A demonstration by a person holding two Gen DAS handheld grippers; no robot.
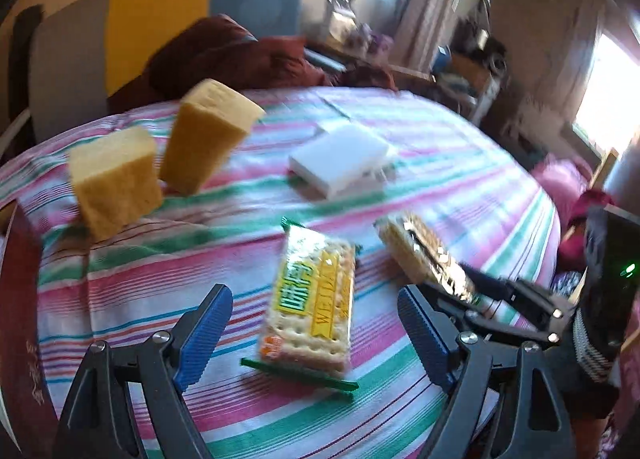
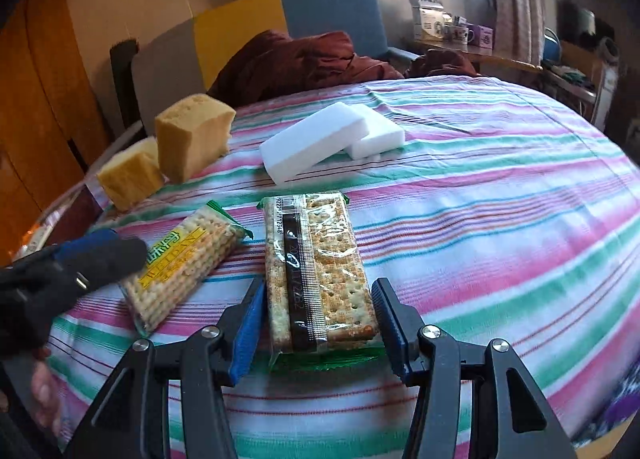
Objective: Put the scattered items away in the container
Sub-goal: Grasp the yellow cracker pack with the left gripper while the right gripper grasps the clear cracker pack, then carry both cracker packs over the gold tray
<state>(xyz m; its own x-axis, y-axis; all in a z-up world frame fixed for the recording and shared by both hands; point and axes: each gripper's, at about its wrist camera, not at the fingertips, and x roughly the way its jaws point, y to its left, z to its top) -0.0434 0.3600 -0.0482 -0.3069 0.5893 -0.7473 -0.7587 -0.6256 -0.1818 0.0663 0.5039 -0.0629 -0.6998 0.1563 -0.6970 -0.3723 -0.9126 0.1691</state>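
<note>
the right gripper [image 2: 318,319] has its fingers clamped on a cracker pack [image 2: 320,275] over the bed [image 2: 500,219]; a crushing squeeze could snap crackers. the left gripper [image 1: 316,335] gapes, empty, above another pack [image 1: 310,299] at its 12 o'clock.

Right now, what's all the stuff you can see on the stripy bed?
yellow sponges: two, yellow, back left, side by side
white sponges: two, white, middle back, touching
label-up cracker pack: one, yellow-green label, front left
label-down cracker pack: one, clear with black strip, front middle
striped cloth: one, pink, green and white, under everything
dark red box: one, left edge
left tongs: black, blue pads, open over label-up pack
right tongs: black, blue pads, squeezing label-down pack
</note>
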